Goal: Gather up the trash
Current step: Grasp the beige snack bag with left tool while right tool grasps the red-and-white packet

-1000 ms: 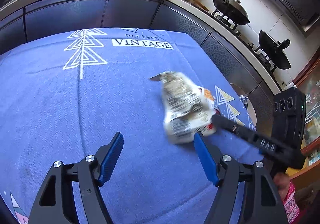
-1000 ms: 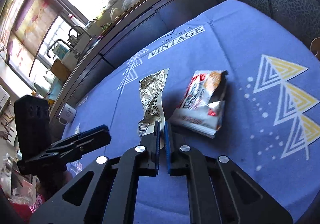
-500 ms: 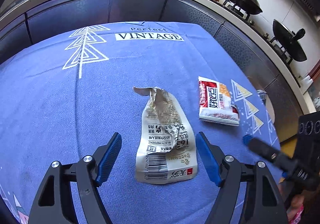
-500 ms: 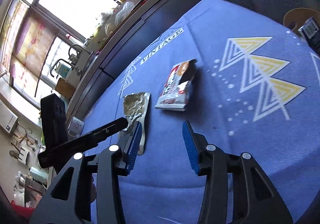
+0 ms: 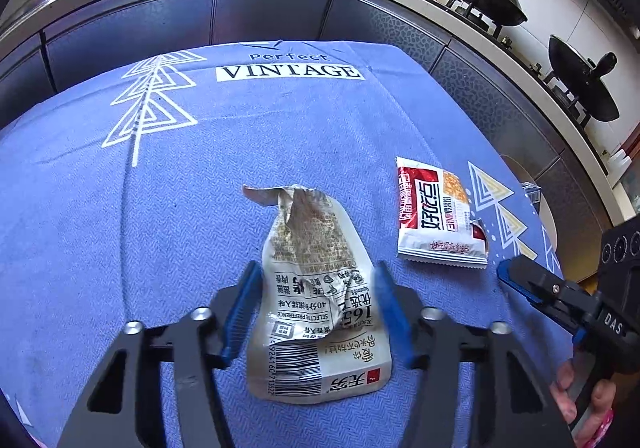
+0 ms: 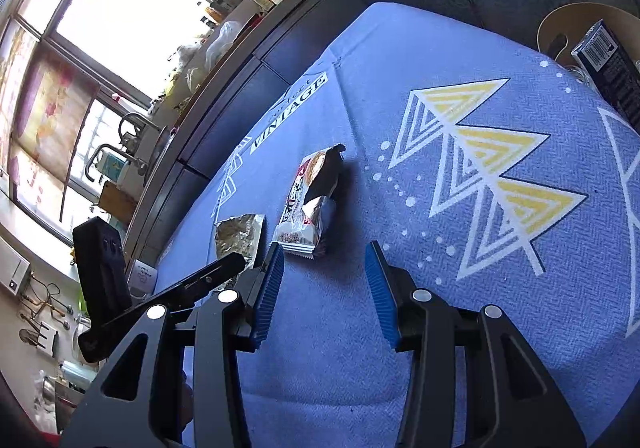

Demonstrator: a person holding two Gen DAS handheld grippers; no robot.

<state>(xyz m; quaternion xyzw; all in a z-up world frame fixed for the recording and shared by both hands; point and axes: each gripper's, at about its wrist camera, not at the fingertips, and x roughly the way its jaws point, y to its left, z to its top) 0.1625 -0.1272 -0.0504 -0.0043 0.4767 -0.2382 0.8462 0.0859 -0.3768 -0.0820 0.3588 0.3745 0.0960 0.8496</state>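
Two torn wrappers on blue cloth (image 5: 120, 208), left gripper (image 5: 316, 308) jaws closing around silver wrapper (image 5: 316, 296), right gripper (image 6: 324, 288) jaws open, empty.

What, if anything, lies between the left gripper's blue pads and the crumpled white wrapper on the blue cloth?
Nothing visible. The left gripper, whose jaws have just been closing, already straddles the white wrapper; the red snack packet lies apart, to its right.
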